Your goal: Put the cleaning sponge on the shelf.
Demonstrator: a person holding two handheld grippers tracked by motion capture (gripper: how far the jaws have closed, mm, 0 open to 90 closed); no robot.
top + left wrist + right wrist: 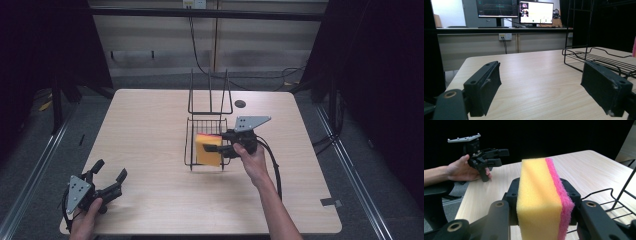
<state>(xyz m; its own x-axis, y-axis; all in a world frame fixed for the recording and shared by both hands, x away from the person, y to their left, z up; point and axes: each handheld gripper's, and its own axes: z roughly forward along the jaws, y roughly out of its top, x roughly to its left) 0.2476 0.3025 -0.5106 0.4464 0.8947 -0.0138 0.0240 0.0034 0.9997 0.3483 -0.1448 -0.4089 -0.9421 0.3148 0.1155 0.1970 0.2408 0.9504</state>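
A yellow sponge (206,150) with a pink scouring layer hangs upright over the front of a black wire rack (206,131) at mid-table. My right gripper (214,148) is shut on it from the right. In the right gripper view the sponge (539,200) stands between the jaws, pink side (562,202) to the right, and the rack's wires (620,203) lie low on the right. My left gripper (110,171) rests open at the table's near left corner, holding nothing. Its own view has the open gripper (541,87) above bare wood and the rack (599,58) ahead on the right.
The wooden table (150,200) has a small black disc (240,104) behind the rack. The rack's tall back wires (210,92) rise upright. A desk with monitors (514,10) stands beyond the table. The left gripper (491,157) appears far off in the right gripper view.
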